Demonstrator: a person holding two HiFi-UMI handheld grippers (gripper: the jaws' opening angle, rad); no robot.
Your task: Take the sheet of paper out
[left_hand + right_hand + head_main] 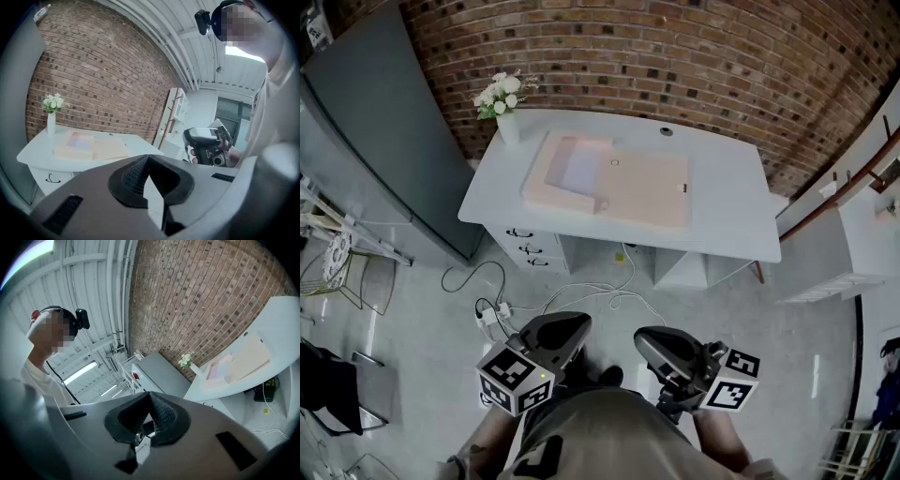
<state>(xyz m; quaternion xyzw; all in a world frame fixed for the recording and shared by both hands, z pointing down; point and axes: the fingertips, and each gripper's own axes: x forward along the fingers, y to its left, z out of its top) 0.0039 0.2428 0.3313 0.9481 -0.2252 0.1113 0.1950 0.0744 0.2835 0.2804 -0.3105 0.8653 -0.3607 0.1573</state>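
Sheet of paper (581,171): pale, lying in the left part of an open beige folder (649,195) on the white table (727,202); its edges blur into the folder.
Left claw (149,157): tips together, empty, well apart from the sheet.
Right claw (150,394): closed, empty, likewise well apart from it.
Cut off: rear of both claws, behind the person's torso (591,436).

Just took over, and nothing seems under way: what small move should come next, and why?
Probably step toward the white desk first. The left gripper and right gripper are both shut, empty and near the body, far short of the pale sheet lying in the pink tray.
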